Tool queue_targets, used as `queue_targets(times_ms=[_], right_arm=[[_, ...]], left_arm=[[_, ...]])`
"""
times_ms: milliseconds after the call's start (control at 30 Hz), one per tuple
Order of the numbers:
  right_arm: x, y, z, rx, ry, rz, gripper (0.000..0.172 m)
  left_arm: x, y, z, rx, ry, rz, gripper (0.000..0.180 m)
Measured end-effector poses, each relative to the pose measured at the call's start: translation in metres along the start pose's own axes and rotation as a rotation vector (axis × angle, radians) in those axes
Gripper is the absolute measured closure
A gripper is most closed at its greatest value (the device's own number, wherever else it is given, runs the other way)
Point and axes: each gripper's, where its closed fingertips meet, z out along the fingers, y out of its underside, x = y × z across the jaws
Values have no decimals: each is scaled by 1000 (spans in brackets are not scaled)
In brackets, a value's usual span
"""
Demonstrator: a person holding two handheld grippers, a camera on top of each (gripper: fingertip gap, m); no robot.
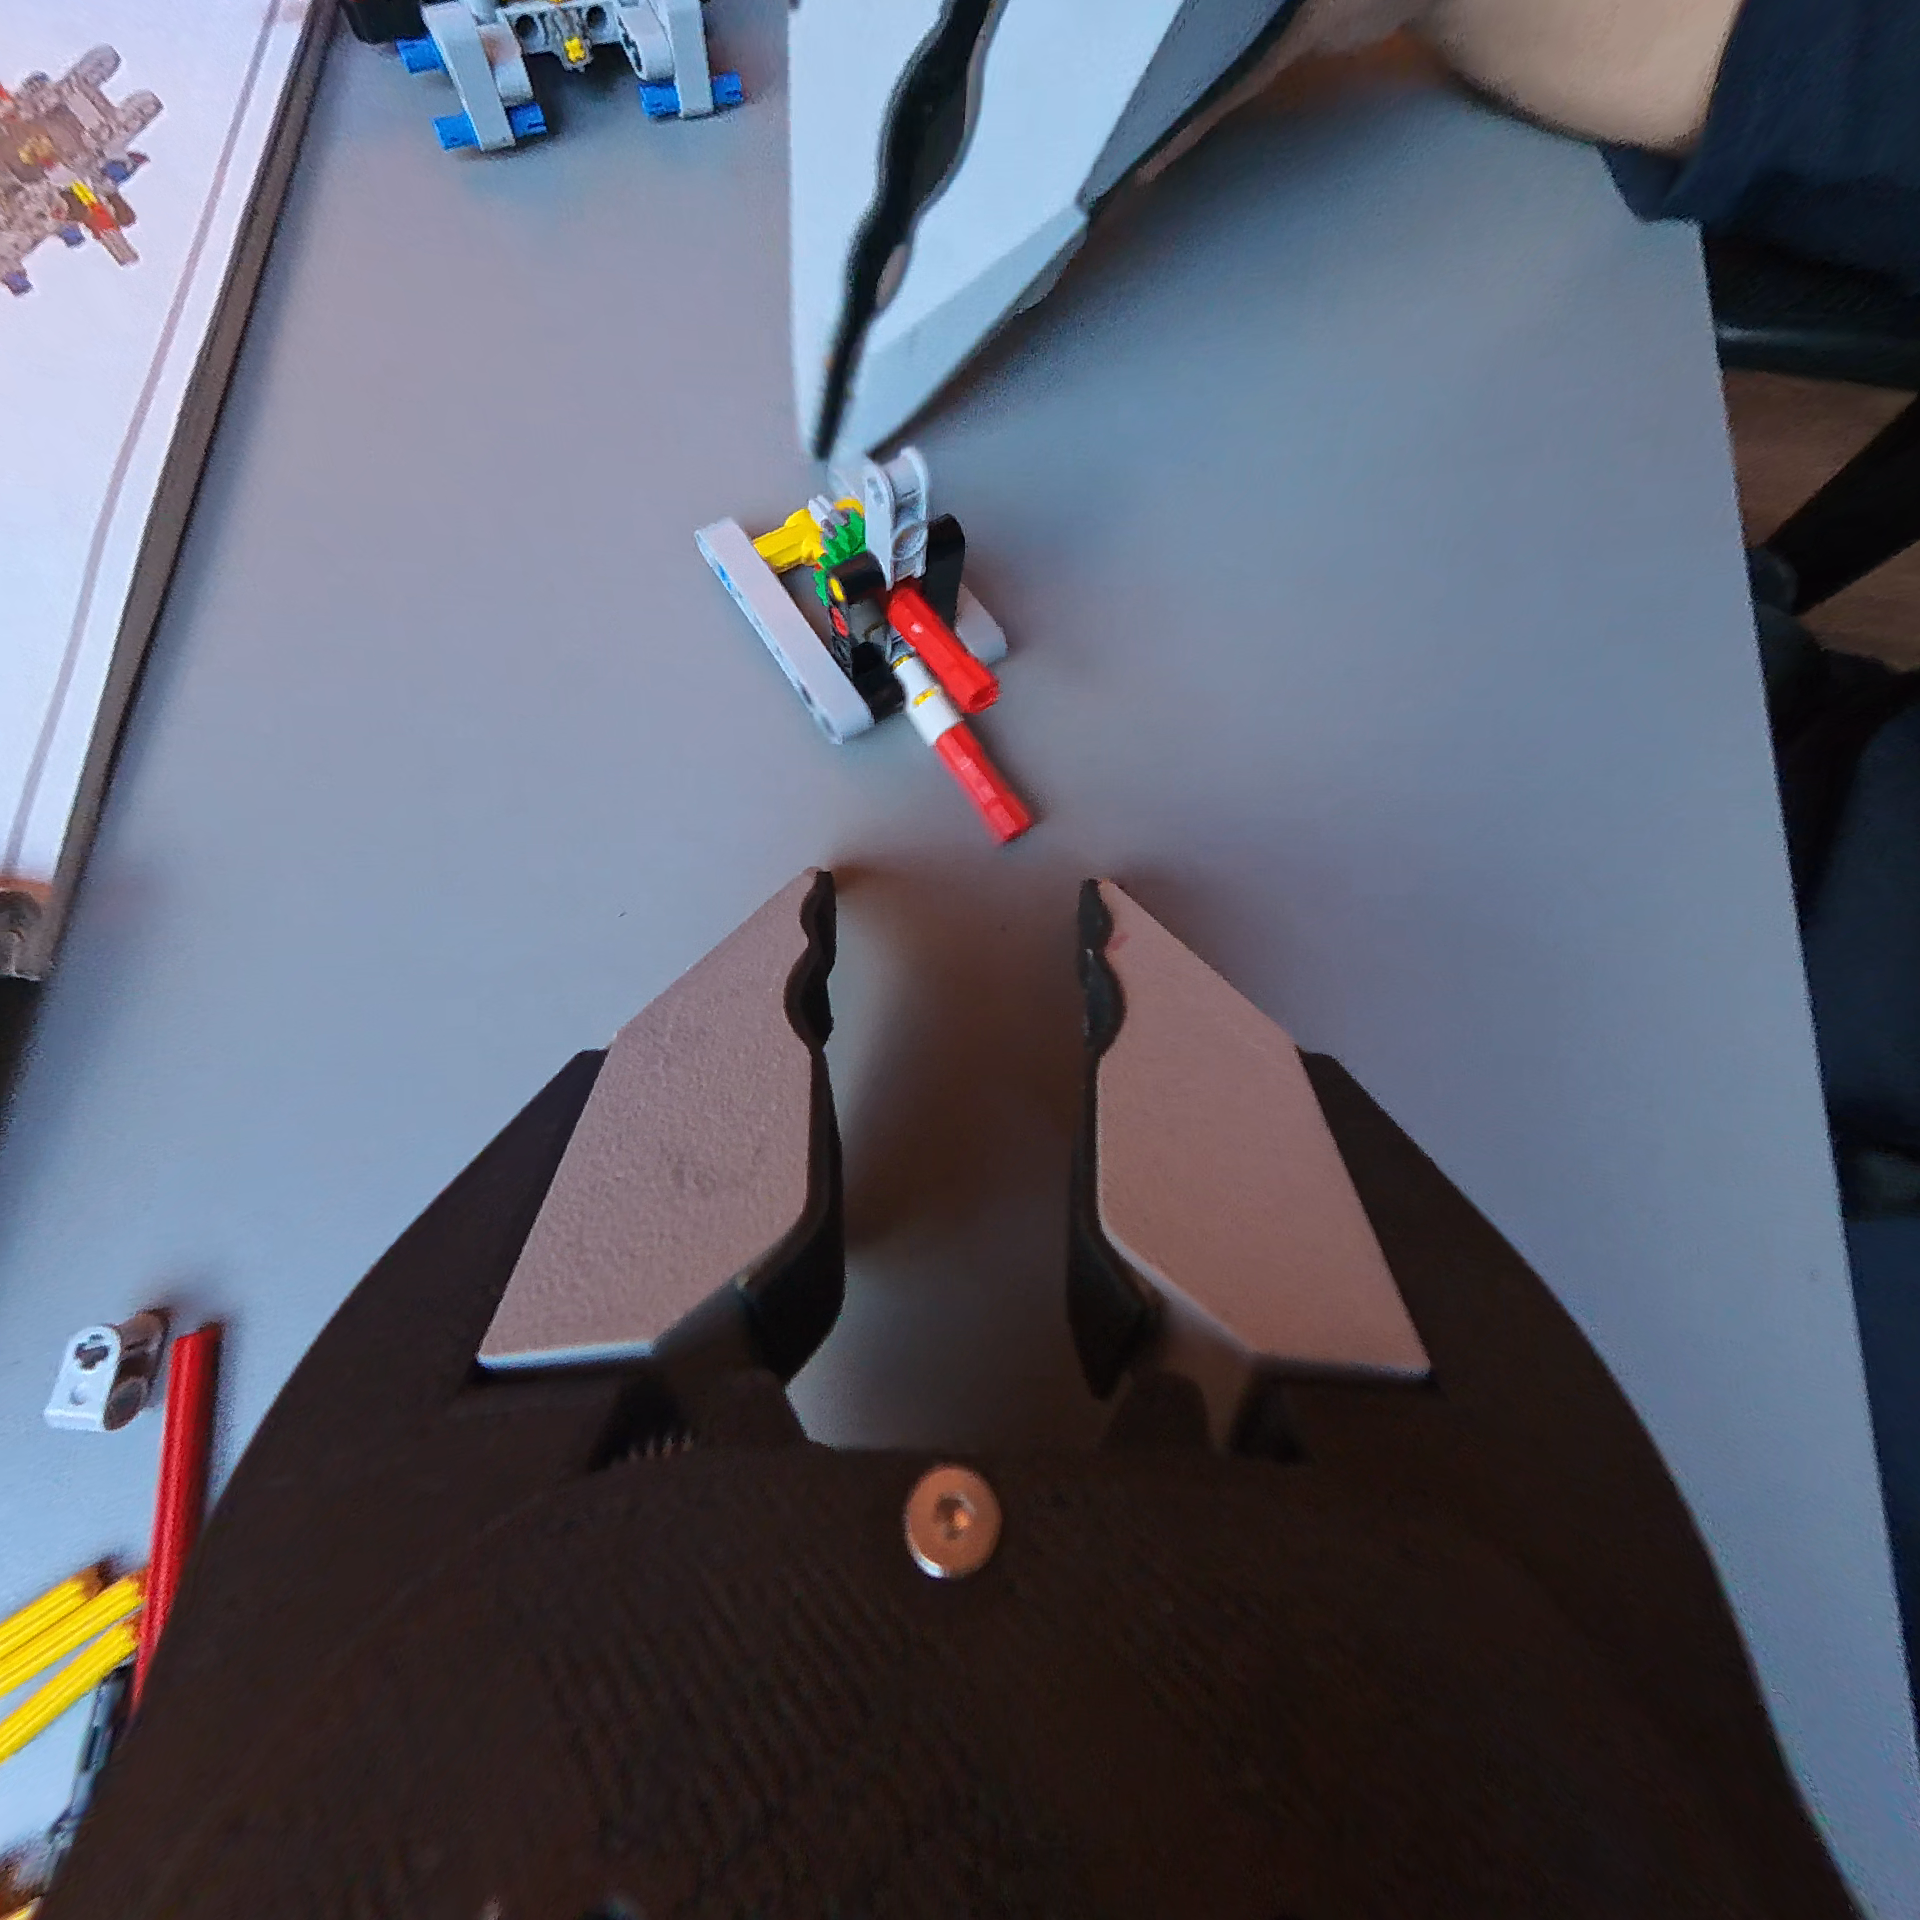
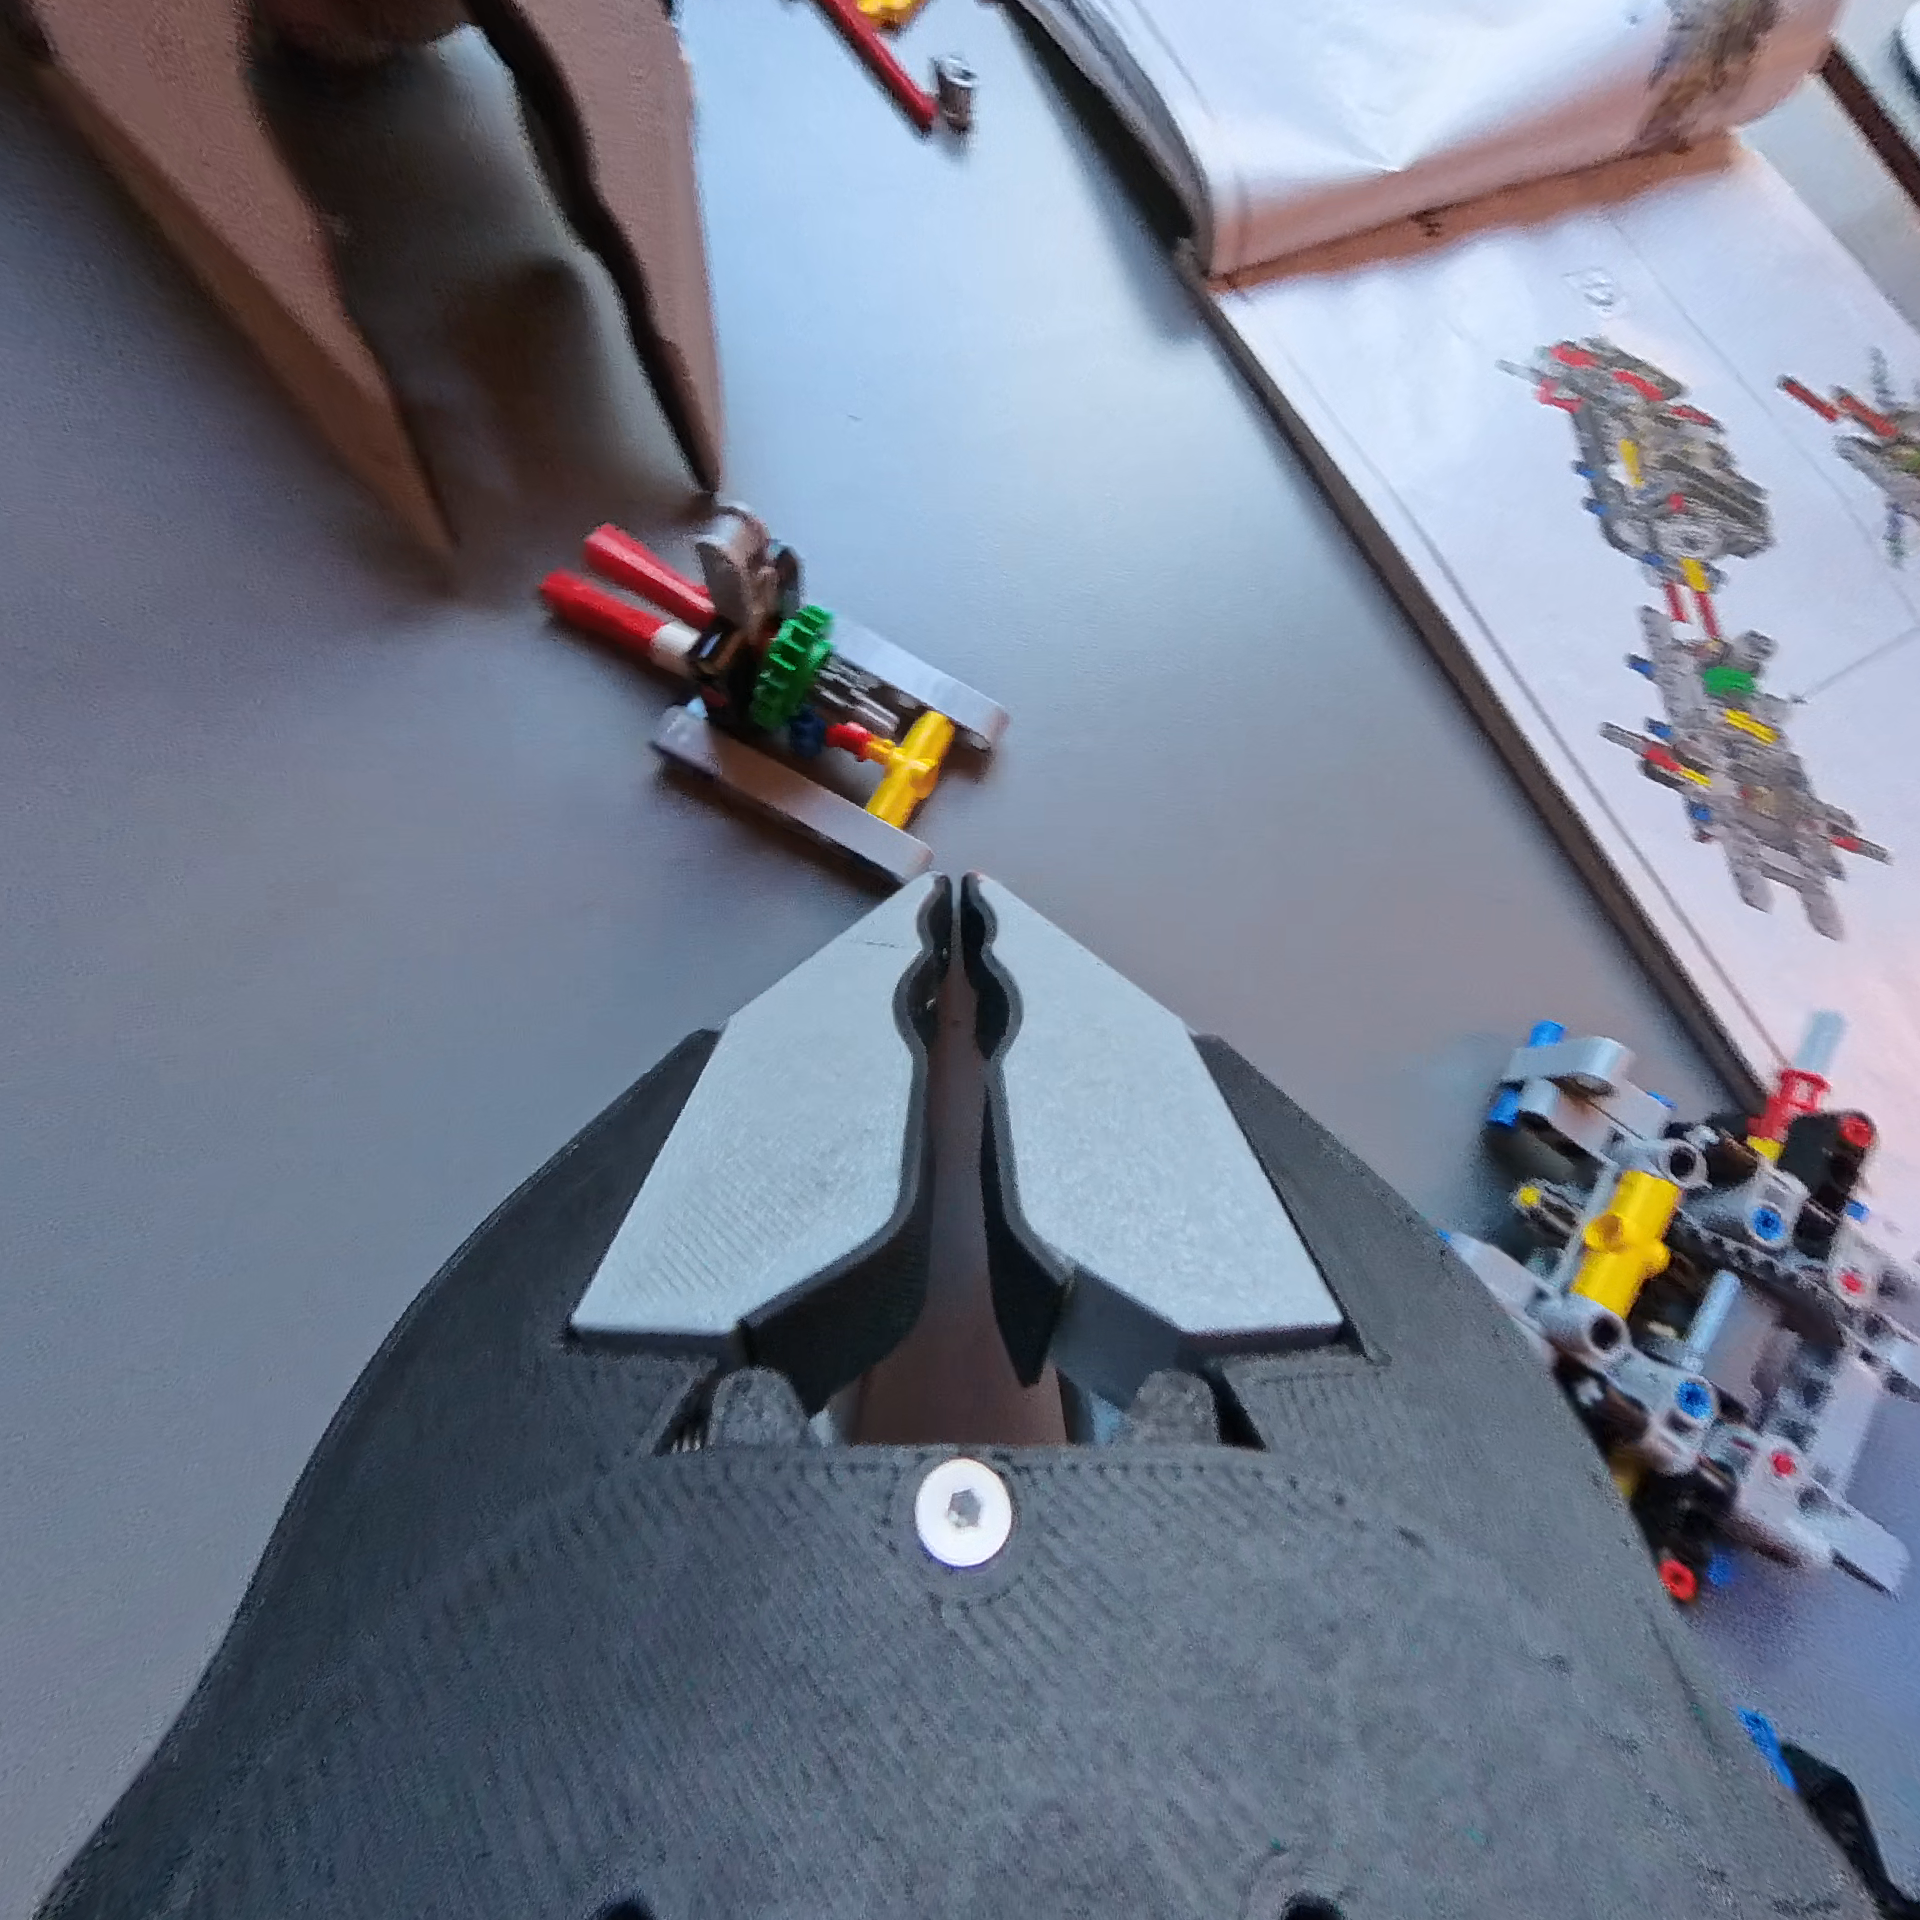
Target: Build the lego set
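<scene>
A small brick assembly (image 1: 862,613) lies on the grey table (image 1: 416,727): two grey beams, a green gear, a yellow connector and two red axle pieces. My left gripper (image 1: 956,883) is open and empty, just short of the red axle tip (image 1: 1003,810). My right gripper (image 2: 956,883) is shut with nothing between the pads, its tips next to the end of one grey beam (image 2: 800,805) of the same assembly (image 2: 790,686). In the left wrist view the right gripper (image 1: 831,442) points down at the assembly's far side. In the right wrist view the left gripper (image 2: 582,509) stands beyond the assembly, open.
An open instruction booklet (image 1: 94,343) lies along the table's left side; it also shows in the right wrist view (image 2: 1558,520). A larger grey brick model (image 2: 1683,1309) sits at the right, also seen far off (image 1: 571,62). Red and yellow rods (image 1: 177,1455) and a small grey connector (image 1: 99,1366) lie at lower left. A person's arm (image 1: 1621,62) is at top right. There is about 10 cm between the tips of the two grippers. It is some 12 cm from my left tips to the small grey connector (image 1: 99,1366). It turns up in the right wrist view (image 2: 962,74) as well.
</scene>
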Motion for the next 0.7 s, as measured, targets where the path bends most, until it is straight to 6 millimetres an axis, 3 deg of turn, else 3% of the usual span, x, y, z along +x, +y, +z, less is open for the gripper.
queue_targets(times_ms=[267, 533, 700], right_arm=[[-37, -6, -4, 34, -145, -101, 172], [-28, -18, -14, 133, -171, 7, 166], [-28, -9, -8, 68, -191, -30, 163]], left_arm=[[-5, 4, -4, -7, -5, 23, 154], [-11, 6, -6, -4, 1, -3, 168], [-14, 6, -6, -5, -15, -1, 174]])
